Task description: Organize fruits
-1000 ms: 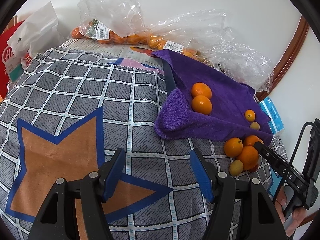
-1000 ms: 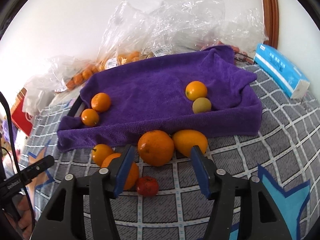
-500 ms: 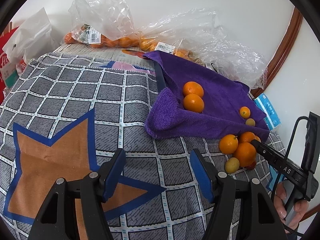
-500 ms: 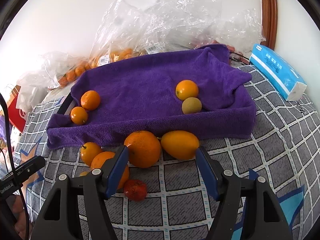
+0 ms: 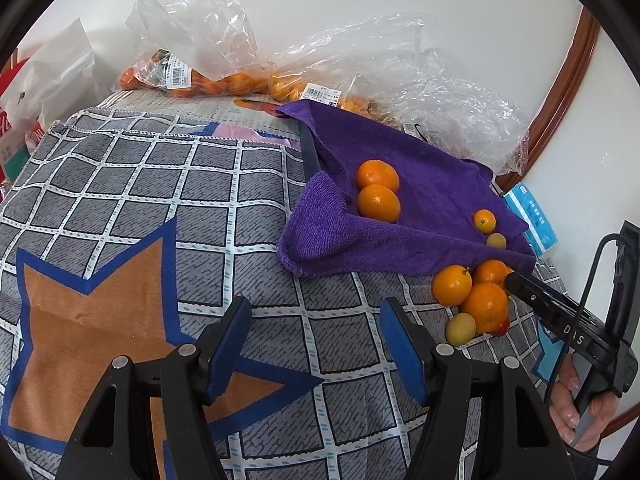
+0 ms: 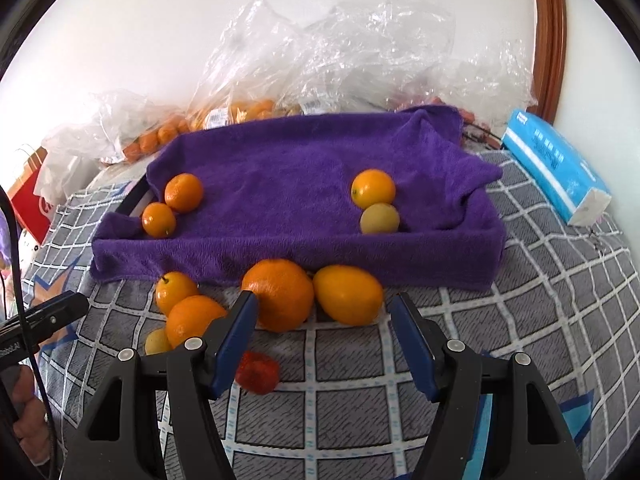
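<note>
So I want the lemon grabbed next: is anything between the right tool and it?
Nothing visible. The right tool is open, the lemon lies just ahead; the large orange touches its left side.

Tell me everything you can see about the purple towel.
The purple towel is a thick, fuzzy cloth draped over a shallow tray, so its middle sinks and its edges hang over the rim. A dark tray edge shows at its left side. Four fruits lie in it: two oranges at the left, an orange and a yellowish fruit at the right. Loose fruits press against its front edge.
</note>
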